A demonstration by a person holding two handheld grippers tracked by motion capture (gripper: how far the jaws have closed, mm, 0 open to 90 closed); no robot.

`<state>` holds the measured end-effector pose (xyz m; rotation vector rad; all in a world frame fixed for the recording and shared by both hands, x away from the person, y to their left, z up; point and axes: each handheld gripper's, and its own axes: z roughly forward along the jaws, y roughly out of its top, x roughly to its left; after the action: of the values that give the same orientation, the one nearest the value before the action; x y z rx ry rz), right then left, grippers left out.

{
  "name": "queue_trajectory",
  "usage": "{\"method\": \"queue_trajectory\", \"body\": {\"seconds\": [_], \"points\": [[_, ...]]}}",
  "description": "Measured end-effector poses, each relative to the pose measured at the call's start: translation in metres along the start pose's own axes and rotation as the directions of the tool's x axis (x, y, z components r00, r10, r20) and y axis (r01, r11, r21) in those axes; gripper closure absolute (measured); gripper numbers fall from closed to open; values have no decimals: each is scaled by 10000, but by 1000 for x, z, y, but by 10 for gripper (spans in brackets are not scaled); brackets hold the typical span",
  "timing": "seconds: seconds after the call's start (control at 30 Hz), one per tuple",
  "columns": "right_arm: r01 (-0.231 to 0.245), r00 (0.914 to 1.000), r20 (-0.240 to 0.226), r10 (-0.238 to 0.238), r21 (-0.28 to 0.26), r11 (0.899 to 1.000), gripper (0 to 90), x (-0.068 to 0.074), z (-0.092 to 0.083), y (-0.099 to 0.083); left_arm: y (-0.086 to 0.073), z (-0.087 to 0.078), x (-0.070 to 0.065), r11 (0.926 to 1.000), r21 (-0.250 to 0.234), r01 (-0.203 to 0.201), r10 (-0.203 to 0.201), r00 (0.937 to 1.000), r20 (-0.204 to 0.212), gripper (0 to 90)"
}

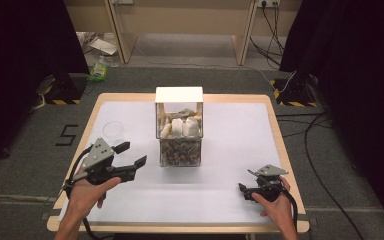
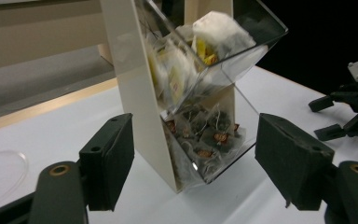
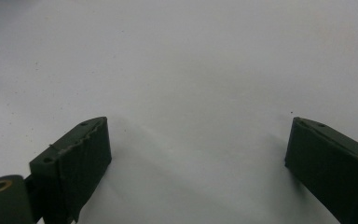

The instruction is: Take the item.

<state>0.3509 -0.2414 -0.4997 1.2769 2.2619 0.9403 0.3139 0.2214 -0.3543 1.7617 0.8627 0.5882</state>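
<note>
So the left gripper (image 1: 132,155) is held up off the white table cover (image 1: 230,150), jaws spread wide with nothing caught between them. Straight ahead of its jaws, a little way off and not touched, a clear two-tier tea bag dispenser (image 1: 179,127) is seen. In the left gripper view the dispenser (image 2: 186,93) is framed right between the two black pads (image 2: 112,158). White sachets (image 2: 219,32) are piled in its upper bin, darker tea bags (image 2: 209,140) are packed in the lower one.

A clear glass (image 1: 113,131) is parked just beyond the left gripper, off to its outer side.

The right gripper (image 1: 250,186) is kept low near the table's front edge, well apart from the dispenser. Its jaws are spread too, with only bare white cover (image 3: 191,93) seen between the pads.
</note>
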Motion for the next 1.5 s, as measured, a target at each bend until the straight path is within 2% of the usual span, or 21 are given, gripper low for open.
{"method": "queue_trajectory", "body": {"seconds": [0.33,0.53,0.97,1.07,1.2,1.5], "points": [[-72,10000,-6,72,26,10000,65,1,0,0,19,10,-9,9997,19,-245,244,9992,327,325],[-58,10000,-5,58,29,10000,61,1,1,0,36,16,-12,9994,-164,-320,329,9980,547,346],[-45,10000,-46,46,47,10000,53,1,1,0,67,44,-22,9969,98,-781,772,9945,709,466],[-28,10000,-59,28,53,10000,48,1,1,0,72,52,-26,9938,174,-1102,1086,9913,740,524],[-20,10000,-57,21,60,10000,47,1,1,0,74,61,-27,9941,344,-1033,998,9908,909,534],[1,10000,-76,-1,71,10000,43,1,1,0,75,83,-24,9947,747,-706,645,9946,819,527]]}}
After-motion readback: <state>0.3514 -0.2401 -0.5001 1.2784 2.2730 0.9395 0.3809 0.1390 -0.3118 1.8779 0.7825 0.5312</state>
